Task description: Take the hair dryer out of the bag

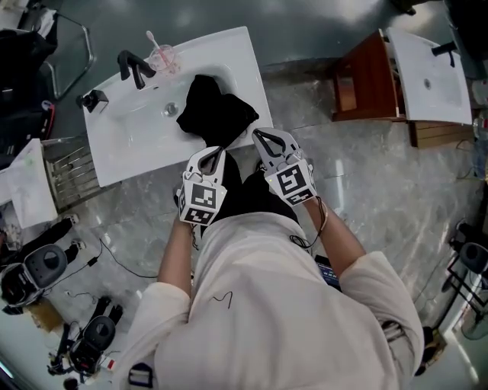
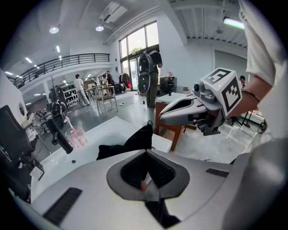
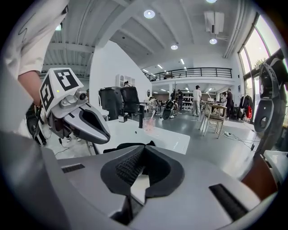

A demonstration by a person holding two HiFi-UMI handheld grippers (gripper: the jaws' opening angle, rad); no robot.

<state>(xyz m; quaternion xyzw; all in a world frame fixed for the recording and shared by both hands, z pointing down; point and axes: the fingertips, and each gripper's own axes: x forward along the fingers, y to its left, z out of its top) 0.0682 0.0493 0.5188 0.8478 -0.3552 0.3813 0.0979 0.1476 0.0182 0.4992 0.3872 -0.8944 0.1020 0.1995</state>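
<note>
Approach phase: left gripper [image 1: 219, 152] and right gripper [image 1: 257, 135] both have jaws together, empty, on the near side of the bag [image 1: 217, 113]. We should open them first, pin fabric with one, find the mouth with the other. Bag is black, limp, slumped on the right side of the basin [image 1: 130, 145]; hair dryer not visible.

"What's underfoot here?"
"A grey marble floor [image 1: 381, 183], quite glossy. A white washstand [image 1: 114, 152] and a wooden cabinet [image 1: 364, 76] stand on it."
"And the light?"
"Tall windows [image 2: 135, 45], round ceiling lamps [image 3: 149, 14], white walls [image 3: 108, 67], a railed balcony [image 3: 193, 72] above."
</note>
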